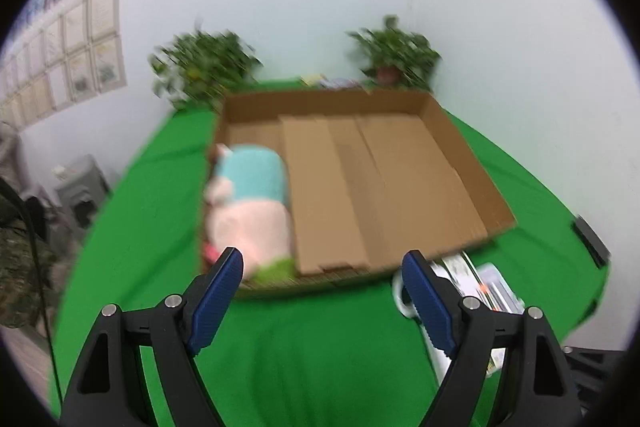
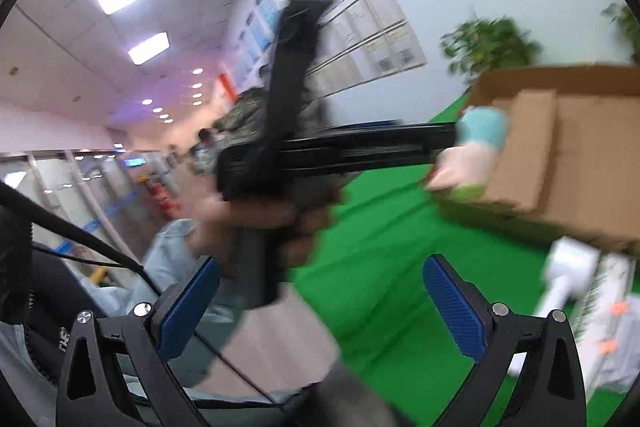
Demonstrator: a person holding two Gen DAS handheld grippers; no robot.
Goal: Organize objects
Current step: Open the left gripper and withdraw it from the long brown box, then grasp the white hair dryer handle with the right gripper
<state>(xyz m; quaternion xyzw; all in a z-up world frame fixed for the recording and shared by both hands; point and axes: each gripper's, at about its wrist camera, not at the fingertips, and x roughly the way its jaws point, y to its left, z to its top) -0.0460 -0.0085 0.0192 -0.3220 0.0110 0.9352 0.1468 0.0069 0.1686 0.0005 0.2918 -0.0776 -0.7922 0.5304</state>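
A shallow cardboard box (image 1: 452, 143) stands on the green table (image 1: 312, 347). A plush toy in teal, pink and light green (image 1: 250, 205) lies along the box's left side; it also shows in the right wrist view (image 2: 472, 151). My left gripper (image 1: 322, 291) is open and empty above the table, just in front of the box. My right gripper (image 2: 320, 303) is open and empty, off the table's left side, looking at the hand that holds the left gripper's black body (image 2: 288, 155). A white handled object (image 2: 564, 275) and packaged items (image 1: 492, 287) lie in front of the box.
Two potted plants (image 1: 204, 63) (image 1: 396, 53) stand behind the box. A black flat device (image 1: 592, 241) lies at the table's right edge. Small items (image 1: 324, 81) lie at the far edge. People (image 2: 240, 115) stand in the hall in the right wrist view.
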